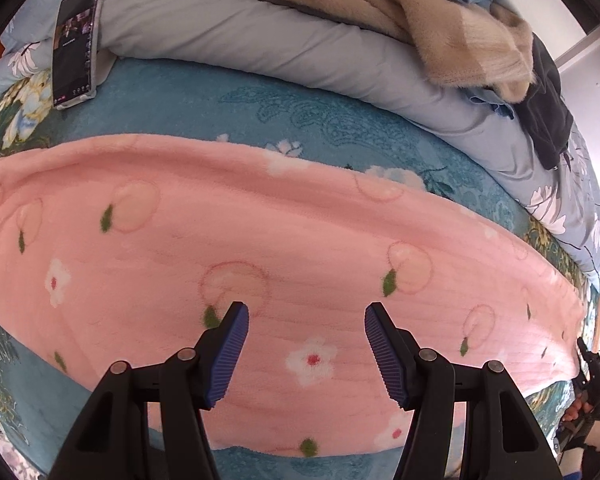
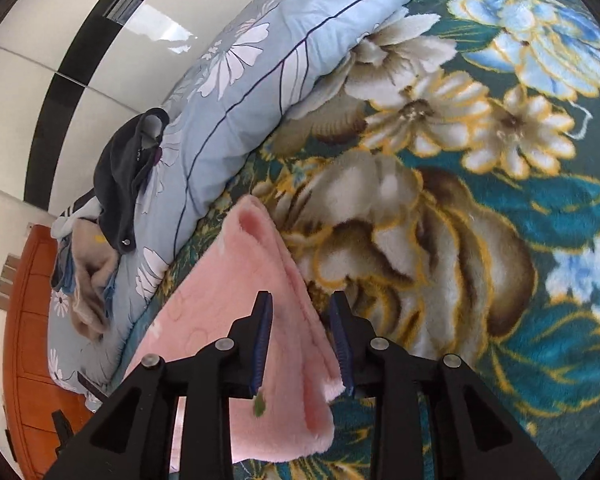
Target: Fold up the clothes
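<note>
The pink fleece garment (image 1: 284,276) lies lengthwise across the teal floral blanket (image 1: 204,108), its left end cut off, the left gripper (image 1: 306,354) gaping above, the right gripper (image 2: 302,344) straddling one folded corner, not visibly clamped.

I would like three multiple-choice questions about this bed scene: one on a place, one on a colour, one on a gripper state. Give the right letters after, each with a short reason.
1. Where is the phone?
A. leaning on the pale blue quilt
B. on the pink garment
C. in a gripper

2. What colour are the leaves printed on the pink garment?
A. blue
B. green
C. black

3. How is the left gripper?
A. shut on the garment
B. shut on the phone
C. open above the garment

Answers: 1 A, it stands tilted against the quilt's edge. 2 B, small green leaves sit beside the peach outlines. 3 C, its fingers stand wide apart, holding nothing.
</note>
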The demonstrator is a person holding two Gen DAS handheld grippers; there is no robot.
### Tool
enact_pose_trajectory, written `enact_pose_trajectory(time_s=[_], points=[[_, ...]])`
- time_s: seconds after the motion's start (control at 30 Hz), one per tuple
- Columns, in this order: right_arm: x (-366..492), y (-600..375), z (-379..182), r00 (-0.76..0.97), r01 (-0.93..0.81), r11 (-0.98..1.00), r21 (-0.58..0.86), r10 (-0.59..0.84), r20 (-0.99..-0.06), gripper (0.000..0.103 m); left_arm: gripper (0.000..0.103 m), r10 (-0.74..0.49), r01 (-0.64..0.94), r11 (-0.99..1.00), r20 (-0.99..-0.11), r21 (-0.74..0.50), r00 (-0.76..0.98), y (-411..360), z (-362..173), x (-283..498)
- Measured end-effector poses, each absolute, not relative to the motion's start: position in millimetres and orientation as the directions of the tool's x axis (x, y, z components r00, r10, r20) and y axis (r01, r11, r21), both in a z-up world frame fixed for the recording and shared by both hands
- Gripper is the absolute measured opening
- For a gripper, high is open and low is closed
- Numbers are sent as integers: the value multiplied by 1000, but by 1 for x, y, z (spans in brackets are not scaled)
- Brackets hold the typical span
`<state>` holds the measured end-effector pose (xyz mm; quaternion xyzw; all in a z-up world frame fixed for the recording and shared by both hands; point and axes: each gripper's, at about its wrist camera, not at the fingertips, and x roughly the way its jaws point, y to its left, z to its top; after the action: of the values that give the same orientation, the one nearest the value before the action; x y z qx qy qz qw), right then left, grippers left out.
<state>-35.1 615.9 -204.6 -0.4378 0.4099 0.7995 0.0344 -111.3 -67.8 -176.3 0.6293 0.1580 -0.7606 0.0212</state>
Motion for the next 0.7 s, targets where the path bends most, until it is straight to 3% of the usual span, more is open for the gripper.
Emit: enact_pose_trajectory(time_s=[0.13, 0.3, 0.43, 0.7], points=[[-59, 619, -218, -543, -349, -686, 638, -406, -734, 37, 65, 148, 220, -957, -972, -188, -185, -61, -182, -115], [-78, 616, -226, -528, -267, -655, 707, -514, -676, 36, 65, 138, 206, -964, -977, -171, -163, -55, -187, -115], [-86, 601, -227, -515, -240, -689, 684, -506, -691, 18, 65, 144, 202, -964, -976, -176, -161, -54, -188, -115], [-77, 571, -166, -559, -268, -743, 613, -398, -727, 13, 65, 189, 232, -946, -965, -228, -180, -66, -183, -108]])
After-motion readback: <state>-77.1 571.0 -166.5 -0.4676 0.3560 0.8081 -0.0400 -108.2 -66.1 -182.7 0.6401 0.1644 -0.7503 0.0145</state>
